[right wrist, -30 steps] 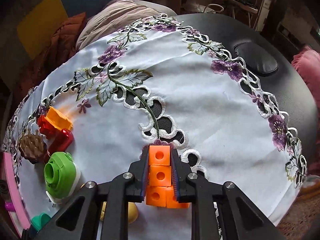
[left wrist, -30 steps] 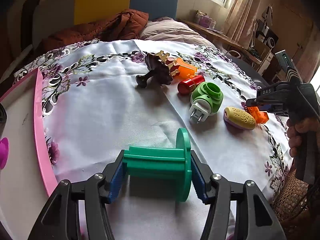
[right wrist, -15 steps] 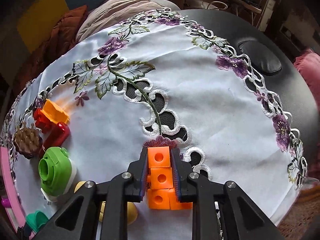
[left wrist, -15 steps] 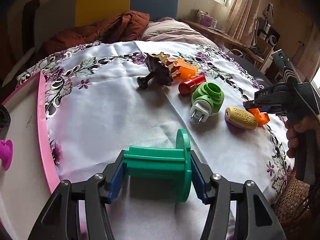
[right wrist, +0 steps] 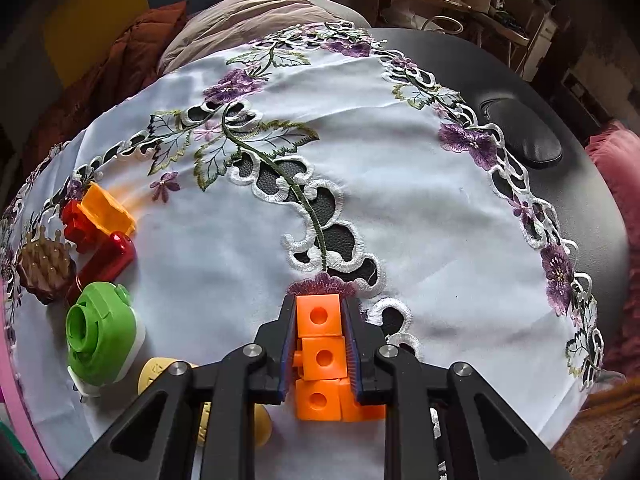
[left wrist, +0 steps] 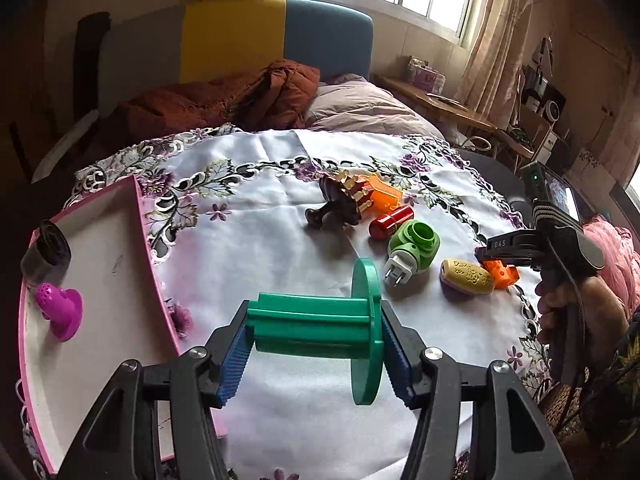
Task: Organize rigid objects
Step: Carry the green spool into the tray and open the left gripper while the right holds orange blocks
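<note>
Bare cloth (left wrist: 256, 256) between pink tray (left wrist: 154, 264) and toy cluster (left wrist: 412, 240).

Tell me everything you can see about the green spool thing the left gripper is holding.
The green spool looks like hard matte plastic: a ribbed, fluted barrel with one wide round flange at its right end. It lies horizontally, clamped end to end by the left gripper, whose blue ridged pads press the bare left end and the flange face. It appears lifted above the white embroidered tablecloth, just right of the pink-rimmed tray; only the pads visibly touch it.
</note>
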Available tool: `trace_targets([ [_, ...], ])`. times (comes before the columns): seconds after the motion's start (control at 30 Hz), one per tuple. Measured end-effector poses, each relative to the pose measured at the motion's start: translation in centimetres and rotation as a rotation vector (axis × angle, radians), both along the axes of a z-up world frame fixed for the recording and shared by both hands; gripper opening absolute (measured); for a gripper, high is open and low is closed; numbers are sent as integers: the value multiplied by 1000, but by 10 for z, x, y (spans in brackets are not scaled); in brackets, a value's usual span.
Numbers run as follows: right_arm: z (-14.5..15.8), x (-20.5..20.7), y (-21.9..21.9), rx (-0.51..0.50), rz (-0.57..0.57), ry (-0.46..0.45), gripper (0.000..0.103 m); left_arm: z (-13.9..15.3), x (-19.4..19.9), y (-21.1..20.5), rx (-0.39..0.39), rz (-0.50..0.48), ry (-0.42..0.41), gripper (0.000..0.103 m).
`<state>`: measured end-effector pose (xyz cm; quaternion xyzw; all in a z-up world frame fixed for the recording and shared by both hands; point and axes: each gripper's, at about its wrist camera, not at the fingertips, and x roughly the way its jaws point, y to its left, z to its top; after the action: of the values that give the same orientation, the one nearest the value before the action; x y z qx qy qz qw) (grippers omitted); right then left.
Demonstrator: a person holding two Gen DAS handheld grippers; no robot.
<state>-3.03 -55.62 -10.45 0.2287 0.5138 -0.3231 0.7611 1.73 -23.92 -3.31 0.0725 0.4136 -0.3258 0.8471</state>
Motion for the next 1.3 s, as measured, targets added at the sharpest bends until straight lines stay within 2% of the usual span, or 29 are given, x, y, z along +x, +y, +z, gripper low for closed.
trace_targets([
  [0.23,-1,2,4,-28,26,17,25,9,4,31,-17,62,2,59],
  [0.43,-1,3,8,-54,37,24,24,15,19,90,-54,181,18,60],
  [0.63,0,4,10,-69,53,34,24,-3,46,159,-21,358,60,59],
  [0.73,0,5,11,-71,63,37,24,-17,54,180,1,408,87,59],
  [0.9,0,5,12,-73,68,39,24,-38,70,191,39,460,133,60],
  [0.97,0,6,12,-78,71,42,24,-42,78,189,58,458,118,60],
  [1.03,0,6,13,-86,77,48,24,-47,87,185,111,475,95,60],
  [1.1,0,6,14,-89,79,49,24,-52,95,185,112,480,121,60],
  [1.3,0,7,16,-104,89,61,24,-51,98,186,120,494,113,61],
])
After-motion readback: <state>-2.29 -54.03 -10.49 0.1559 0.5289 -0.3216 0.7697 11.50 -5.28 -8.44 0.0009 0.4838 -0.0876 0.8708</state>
